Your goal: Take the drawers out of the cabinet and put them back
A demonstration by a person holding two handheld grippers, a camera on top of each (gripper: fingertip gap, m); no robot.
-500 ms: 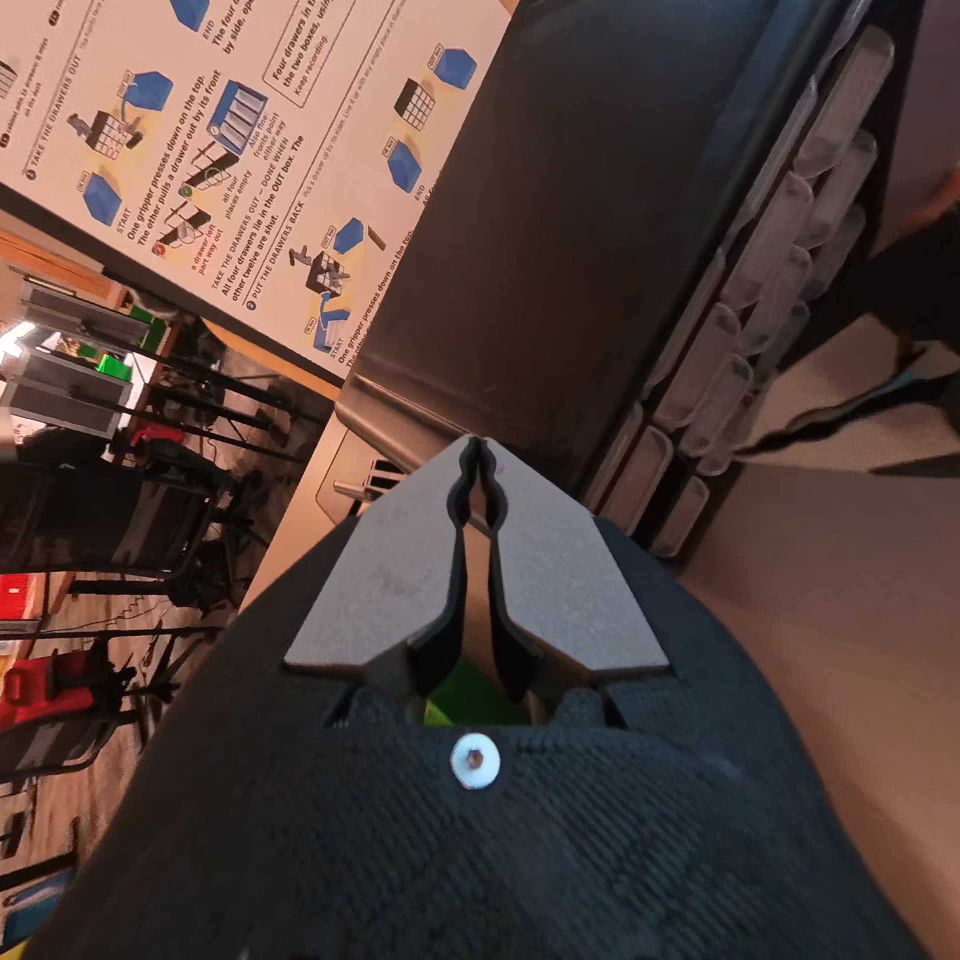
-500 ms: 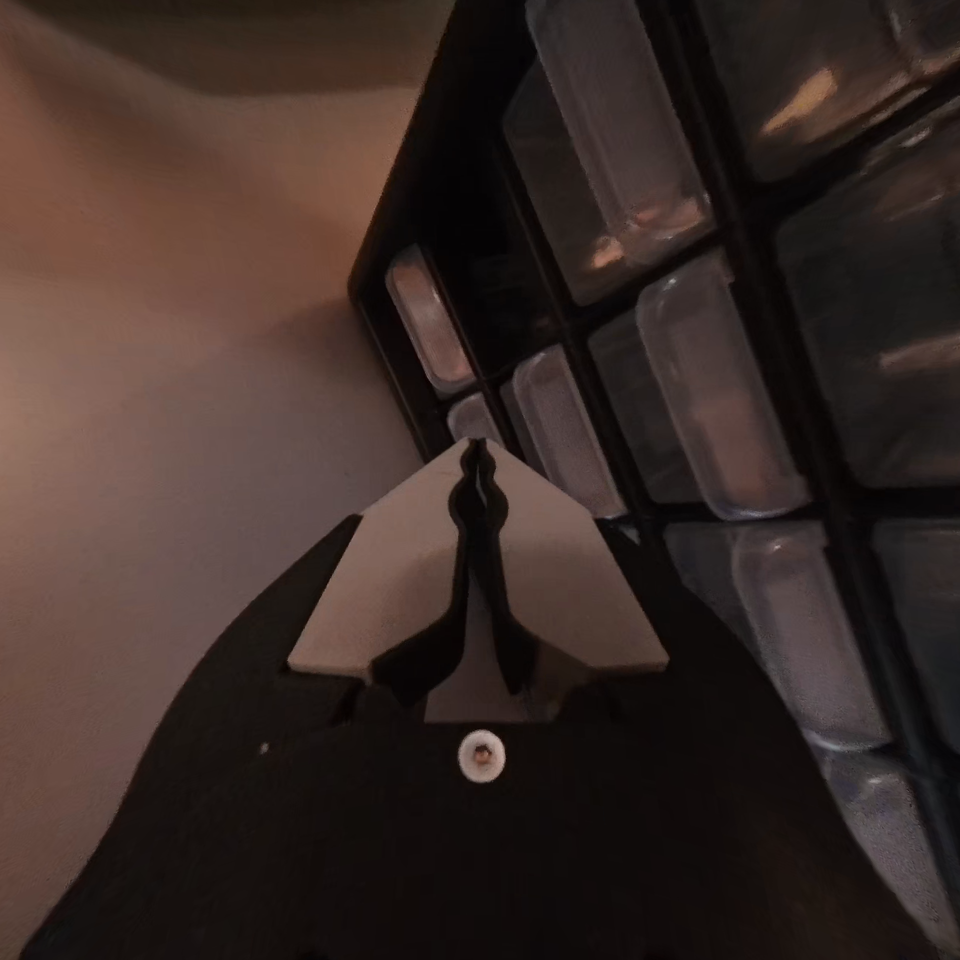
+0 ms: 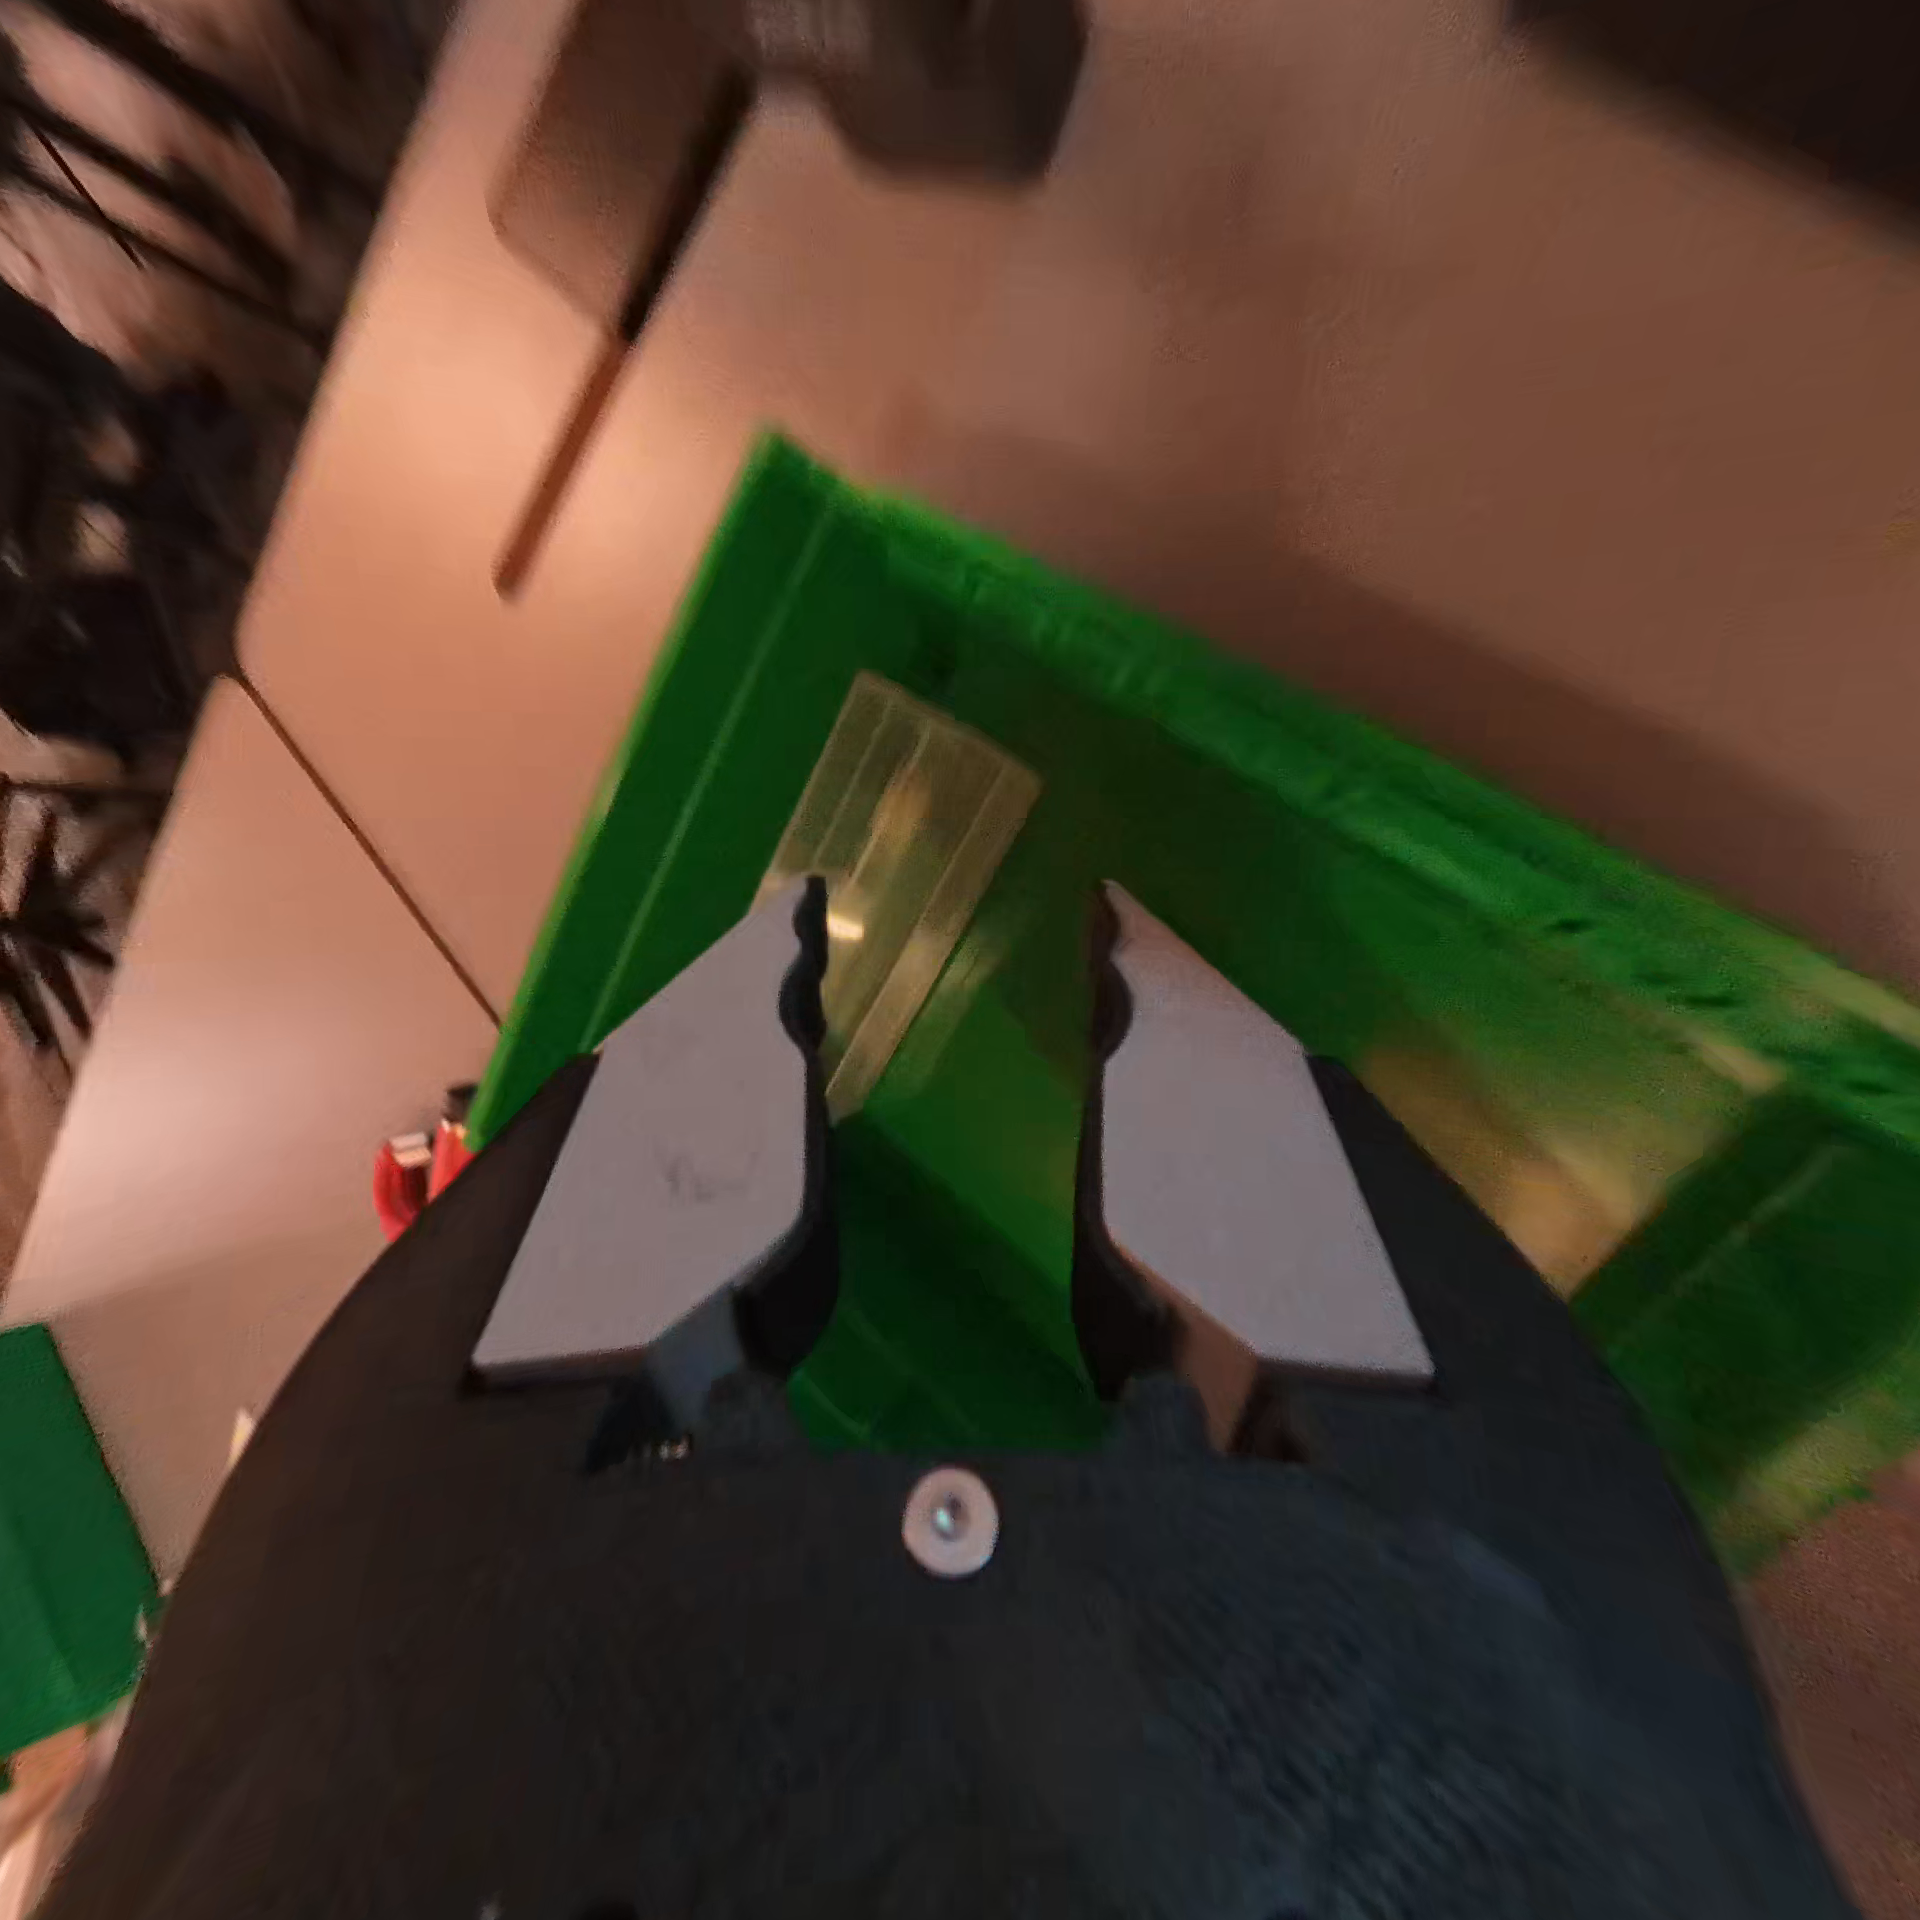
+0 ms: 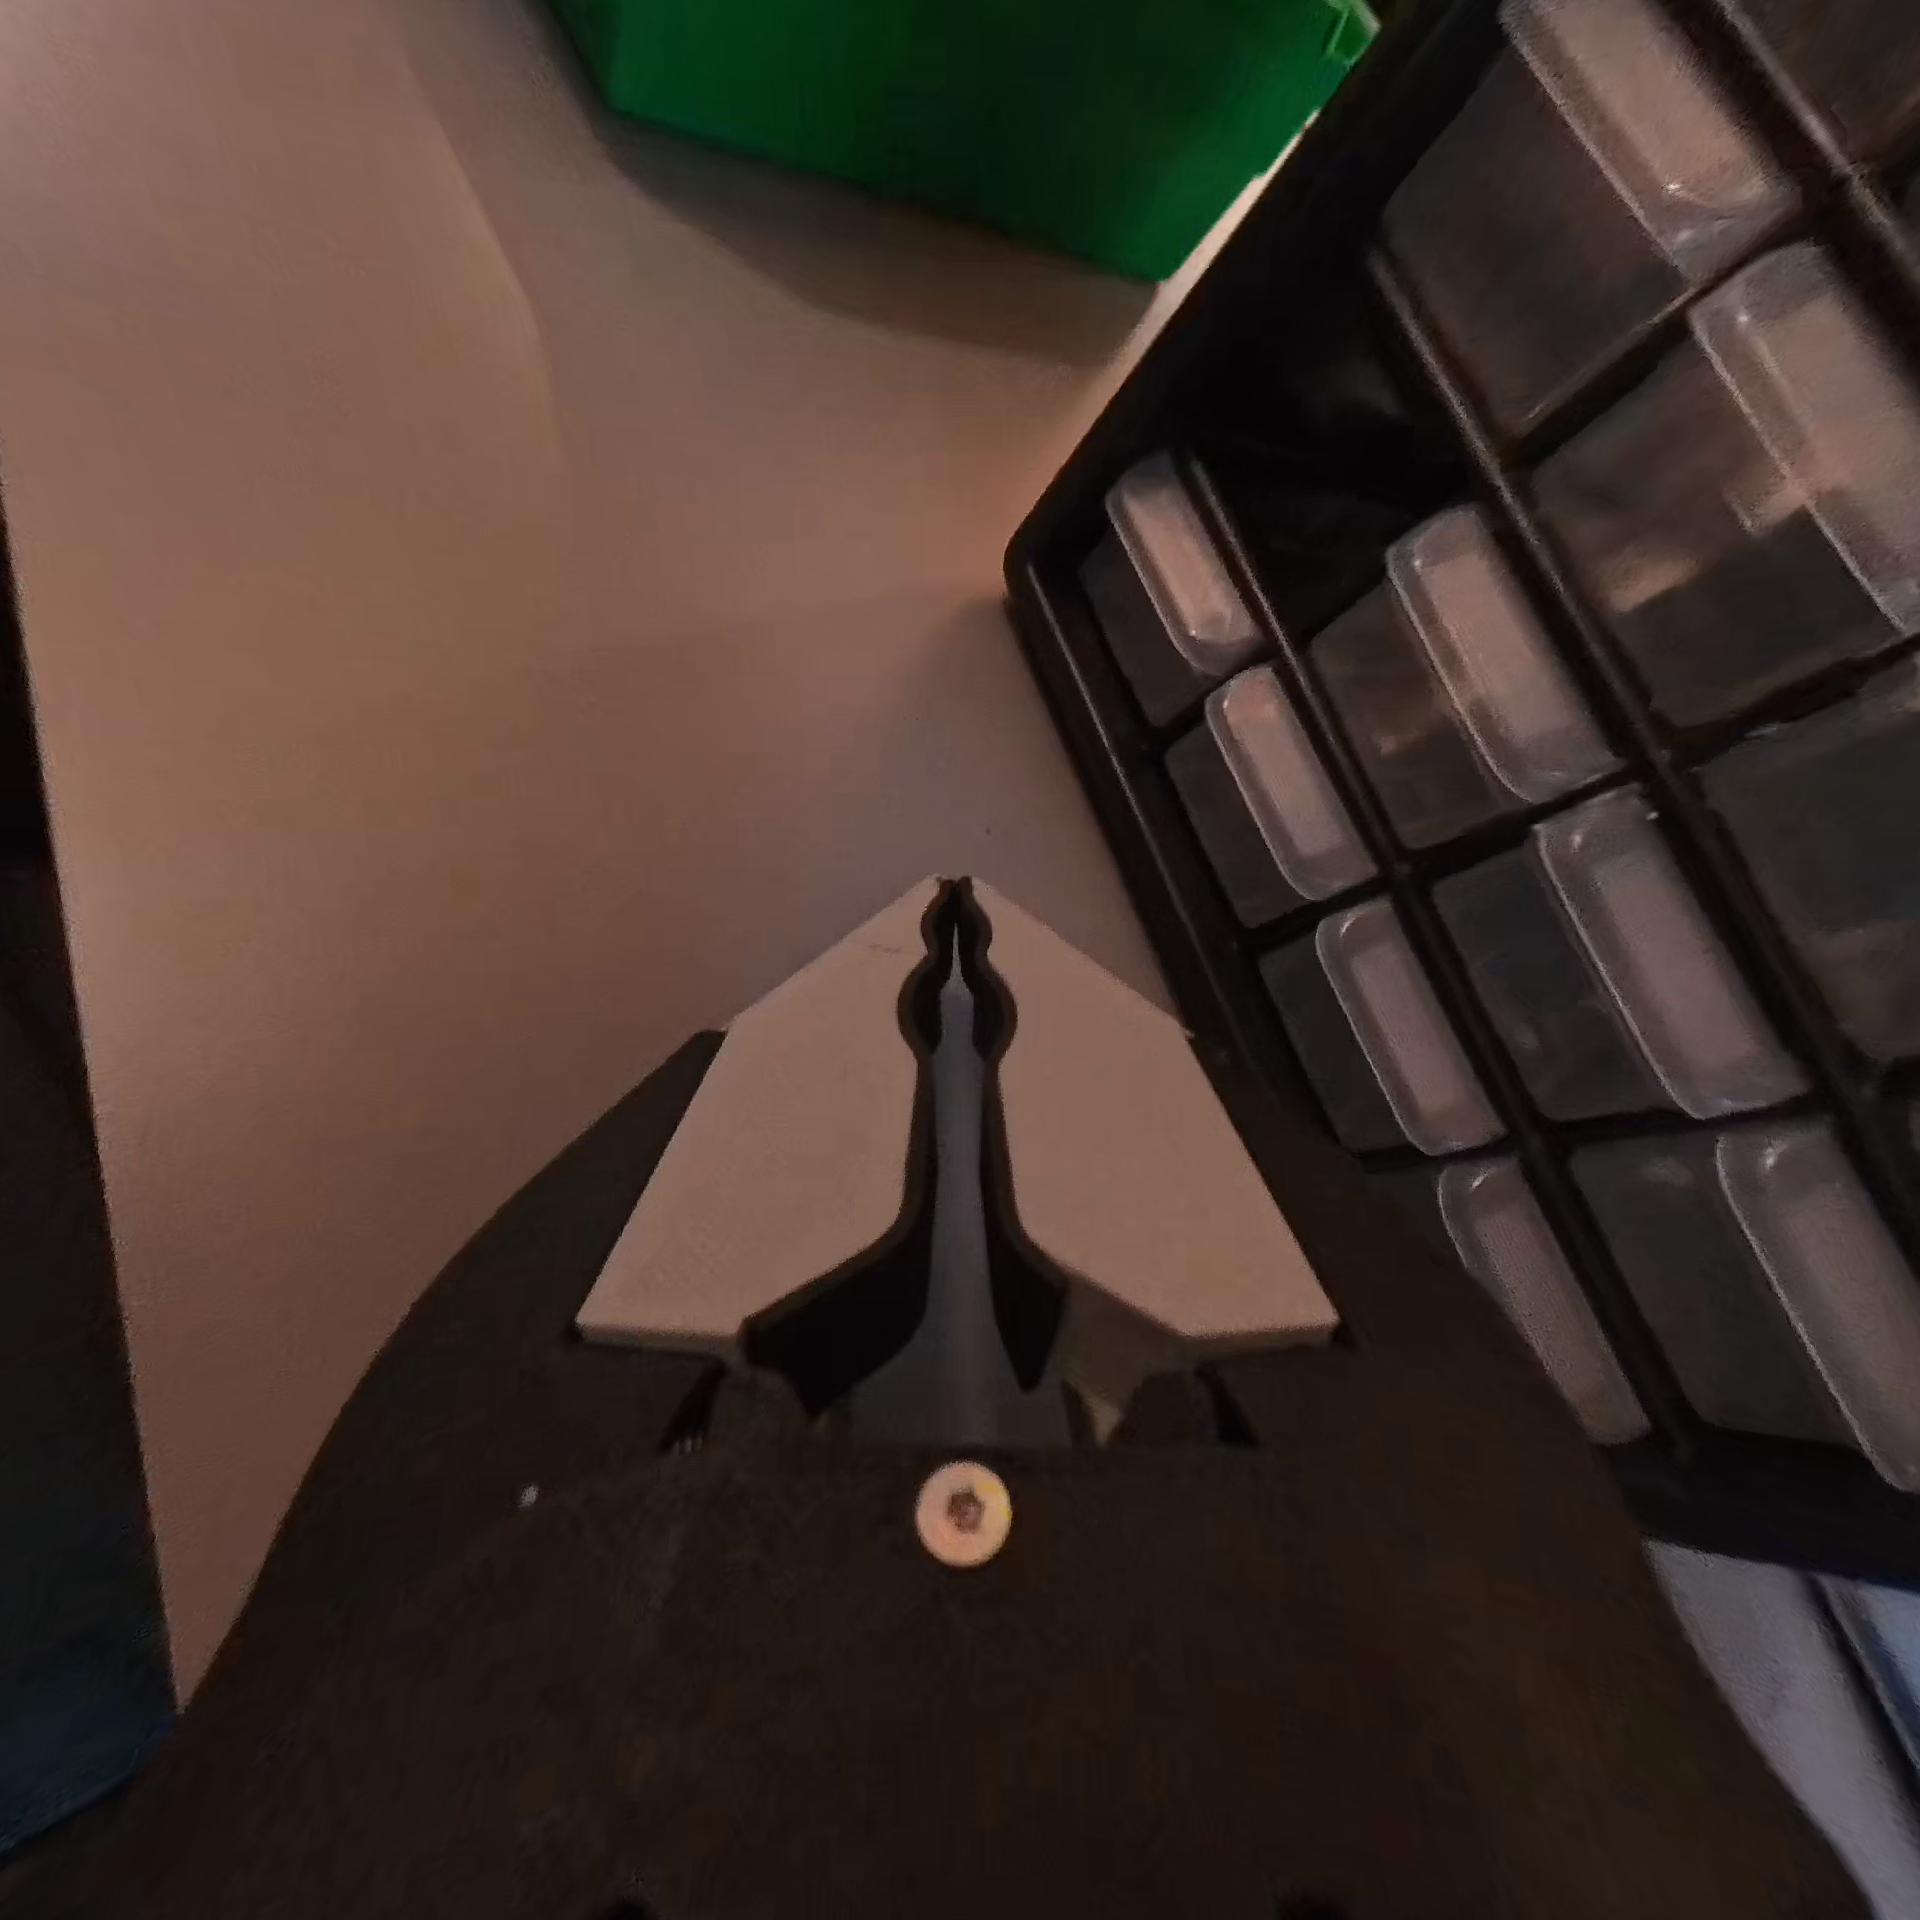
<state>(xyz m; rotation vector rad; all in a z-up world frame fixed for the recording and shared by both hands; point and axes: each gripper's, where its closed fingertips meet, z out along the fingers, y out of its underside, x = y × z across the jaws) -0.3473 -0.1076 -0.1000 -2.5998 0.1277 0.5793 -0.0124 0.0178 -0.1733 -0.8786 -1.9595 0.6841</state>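
In the left wrist view my left gripper (image 3: 956, 904) is open and empty above a green box (image 3: 1195, 727). A clear drawer (image 3: 904, 831) lies in the box just beyond the fingertips; a second clear drawer (image 3: 1538, 1153) lies blurred at the right. In the right wrist view my right gripper (image 4: 956, 883) is shut and empty over the tan table (image 4: 468, 623), left of the black cabinet (image 4: 1122, 831). The cabinet holds several clear drawers (image 4: 1496, 665); one slot (image 4: 1309, 499) near its corner is dark and empty. The green box (image 4: 935, 114) shows at the top.
A second green box (image 3: 52, 1538) sits at the left edge of the left wrist view, with a red object (image 3: 416, 1174) near it. Table seams and a dark blurred shape (image 3: 935, 83) lie beyond the box.
My left gripper has swung from the cabinet top to over the green box and opened. My right gripper has pulled back from the cabinet front and stays shut.
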